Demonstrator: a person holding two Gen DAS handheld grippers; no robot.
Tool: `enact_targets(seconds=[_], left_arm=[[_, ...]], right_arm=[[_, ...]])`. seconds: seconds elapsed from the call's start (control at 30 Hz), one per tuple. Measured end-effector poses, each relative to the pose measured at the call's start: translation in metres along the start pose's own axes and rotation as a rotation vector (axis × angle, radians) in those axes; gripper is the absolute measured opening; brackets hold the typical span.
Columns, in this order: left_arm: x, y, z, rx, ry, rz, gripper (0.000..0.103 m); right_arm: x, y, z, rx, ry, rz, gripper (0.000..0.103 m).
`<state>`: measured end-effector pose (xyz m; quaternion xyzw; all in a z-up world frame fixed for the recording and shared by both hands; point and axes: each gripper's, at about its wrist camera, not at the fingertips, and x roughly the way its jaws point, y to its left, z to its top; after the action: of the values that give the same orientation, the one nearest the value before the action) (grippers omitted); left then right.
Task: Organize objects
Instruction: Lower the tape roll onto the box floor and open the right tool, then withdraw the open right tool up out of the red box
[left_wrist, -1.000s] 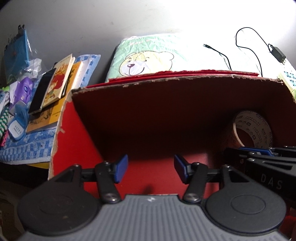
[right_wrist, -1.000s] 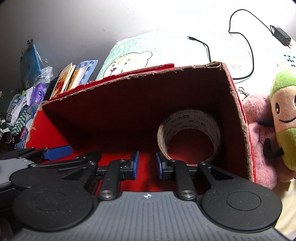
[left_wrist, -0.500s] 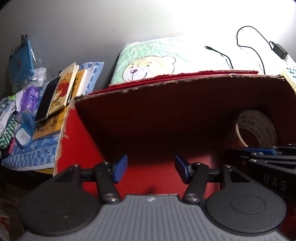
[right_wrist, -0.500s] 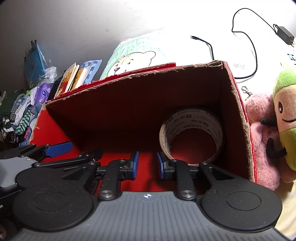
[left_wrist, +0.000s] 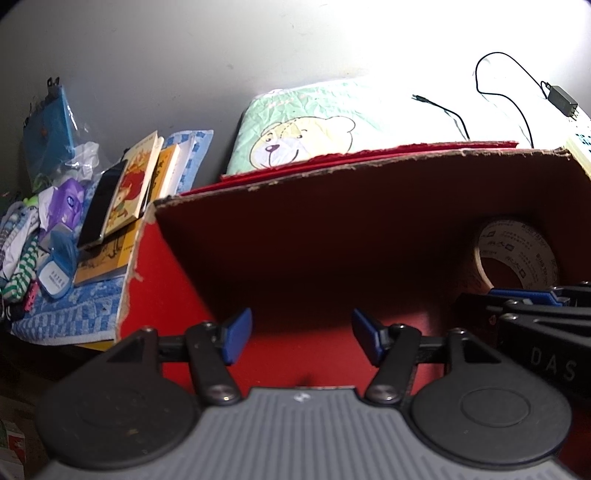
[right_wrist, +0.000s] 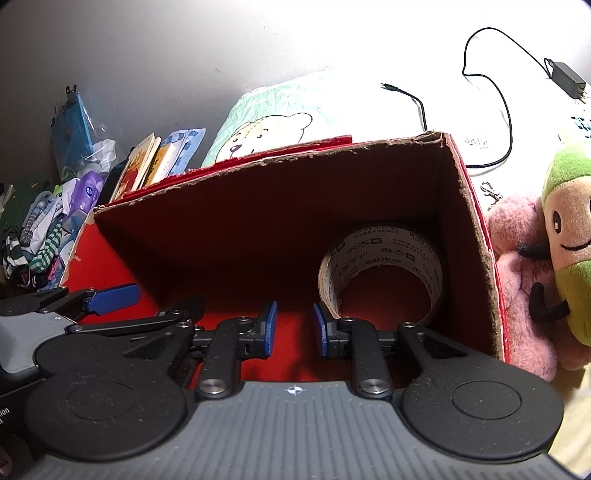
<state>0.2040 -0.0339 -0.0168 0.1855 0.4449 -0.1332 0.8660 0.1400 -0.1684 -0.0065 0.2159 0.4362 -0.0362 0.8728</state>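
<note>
A red cardboard box stands open in front of both grippers, its top rim torn. Inside, in the right corner, a roll of printed packing tape stands on edge, also seen as the tape roll in the left wrist view. My left gripper hangs over the box's near edge, open wide with nothing between its blue pads. My right gripper sits just left of the tape, a narrow gap between its pads and nothing held. Both grippers are side by side over the box.
Left of the box, books and a dark phone lie on a blue checked cloth beside socks and small packets. A bear-print pillow lies behind. A black cable with adapter runs at back right. Plush toys press the box's right wall.
Both views have drifted slightly back and up from the box, showing more of the pillow and books. Finger gaps are unchanged and the tape has not moved.
</note>
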Motion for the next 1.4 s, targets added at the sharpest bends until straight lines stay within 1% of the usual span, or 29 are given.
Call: enact_targets(seconds=[0.2,0.47,0.6,0.87,0.93,1.03,1.07,1.17,1.2,1.23,1.33,1.4], left_arm=[[-0.001,-0.002,0.001,0.009,-0.012,0.017,0.067],[-0.001,-0.002,0.001,0.023,-0.036,0.038,0.067],[-0.003,-0.004,0.000,0.025,-0.058,0.052,0.067],[-0.006,-0.006,-0.001,0.030,-0.084,0.070,0.068],[-0.005,-0.006,-0.001,0.036,-0.078,0.065,0.068],[-0.003,-0.004,0.000,0.031,-0.046,0.054,0.073],[-0.005,-0.003,-0.001,0.031,-0.045,0.049,0.074],[-0.018,-0.004,-0.005,0.040,-0.066,0.081,0.075],[-0.024,-0.003,-0.006,0.036,-0.070,0.077,0.077],[-0.030,-0.002,-0.008,0.030,-0.072,0.068,0.078],[-0.045,-0.003,-0.015,0.031,-0.077,0.087,0.079],[-0.055,-0.003,-0.020,0.021,-0.071,0.079,0.079]], right_arm=[[-0.001,-0.003,-0.001,0.019,-0.007,0.025,0.023],[-0.004,-0.006,-0.002,0.019,-0.030,0.064,0.024],[-0.003,-0.007,-0.001,0.016,-0.023,0.085,0.024],[-0.005,-0.005,-0.002,0.007,-0.040,0.087,0.023],[-0.005,-0.004,-0.003,0.003,-0.041,0.076,0.022],[-0.006,-0.003,-0.003,0.003,-0.041,0.061,0.023],[-0.009,-0.001,-0.005,-0.008,-0.051,0.044,0.023],[-0.023,0.008,-0.013,-0.072,-0.116,-0.014,0.024],[-0.028,0.008,-0.015,-0.083,-0.133,-0.021,0.025],[-0.033,0.009,-0.017,-0.084,-0.139,-0.018,0.025],[-0.048,0.001,-0.023,-0.042,-0.151,0.011,0.025],[-0.059,-0.002,-0.028,-0.021,-0.166,0.017,0.025]])
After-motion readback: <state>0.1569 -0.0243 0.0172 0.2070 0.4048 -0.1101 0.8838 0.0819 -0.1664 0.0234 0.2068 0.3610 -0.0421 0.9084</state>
